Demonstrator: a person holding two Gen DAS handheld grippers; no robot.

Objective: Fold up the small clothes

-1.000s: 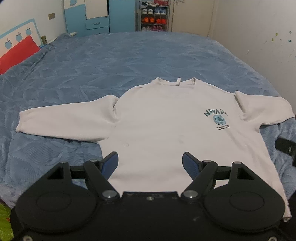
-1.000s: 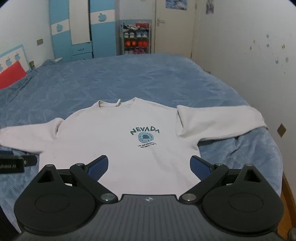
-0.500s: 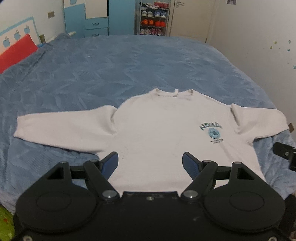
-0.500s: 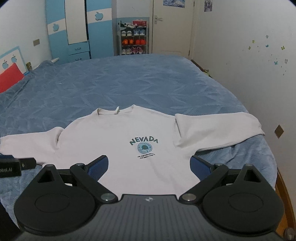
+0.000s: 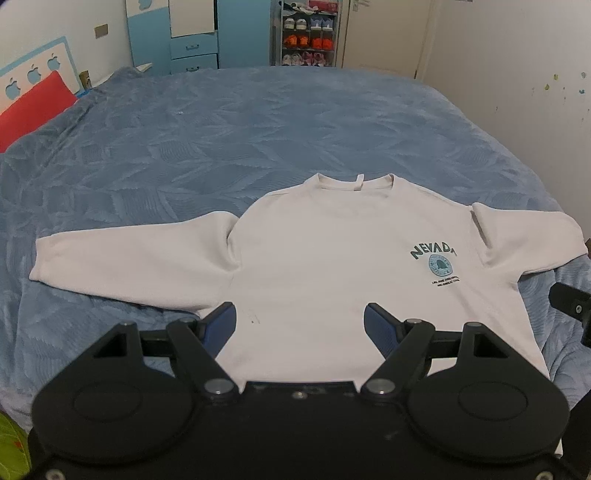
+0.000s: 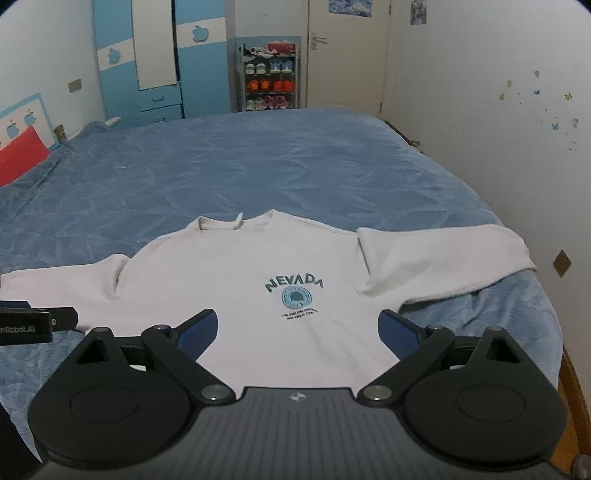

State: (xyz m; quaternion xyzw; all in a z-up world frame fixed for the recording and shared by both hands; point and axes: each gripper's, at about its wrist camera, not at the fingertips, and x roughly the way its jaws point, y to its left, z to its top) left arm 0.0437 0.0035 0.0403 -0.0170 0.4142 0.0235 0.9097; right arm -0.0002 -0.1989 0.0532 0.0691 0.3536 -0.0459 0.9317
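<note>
Both wrist cameras sit just behind their own spread fingers, raised above the near bed edge and angled forward and down. Each claw frames the white sweatshirt (image 5: 325,258) ahead; the left gripper (image 5: 299,325) views it from farther left than the right gripper (image 6: 299,332).

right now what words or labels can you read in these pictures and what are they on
"NEVADA" in teal letters on the chest of the white sweatshirt.
Round teal badge under it: lettering too small to read.
Two small dark lines below the badge: too blurred to read.
"nRobot.AI", cut off at the picture's edge, on the left gripper seen from the right wrist.
Apple shapes on the wardrobe: no words.
</note>
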